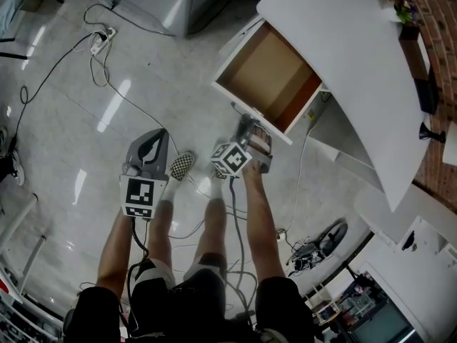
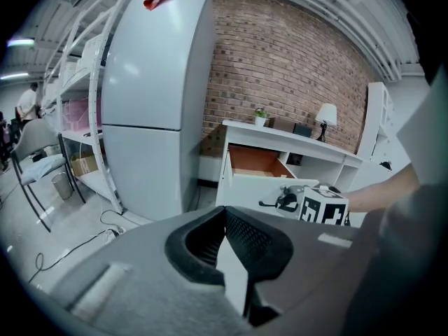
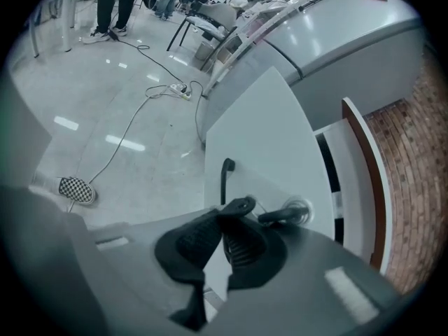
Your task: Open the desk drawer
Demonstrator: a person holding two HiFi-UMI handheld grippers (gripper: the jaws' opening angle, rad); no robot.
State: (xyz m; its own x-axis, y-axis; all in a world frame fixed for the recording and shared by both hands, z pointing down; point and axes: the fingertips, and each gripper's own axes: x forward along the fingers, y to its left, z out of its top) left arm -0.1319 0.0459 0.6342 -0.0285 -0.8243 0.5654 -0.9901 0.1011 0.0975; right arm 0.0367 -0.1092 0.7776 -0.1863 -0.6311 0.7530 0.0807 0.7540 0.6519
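Note:
The white desk [image 1: 343,41] stands at the upper right, its drawer [image 1: 268,77] pulled out so the bare brown inside shows. My right gripper [image 1: 250,125] is at the white drawer front [image 3: 269,131], shut on the black bar handle [image 3: 225,177]; the bar passes between the pads of the right gripper [image 3: 234,207]. My left gripper [image 1: 153,136] hangs over the floor to the left, away from the desk, with its tips together and nothing held. From the left gripper [image 2: 225,208] view, the open drawer [image 2: 255,161] and the right gripper's marker cube [image 2: 323,206] are visible.
A tall white fridge [image 2: 157,96] stands left of the desk. Cables and a power strip [image 1: 100,40] lie on the glossy floor. A small plant [image 1: 407,9] and a lamp [image 2: 326,114] sit on the desk by the brick wall. The person's checkered shoe [image 1: 182,165] is below the drawer.

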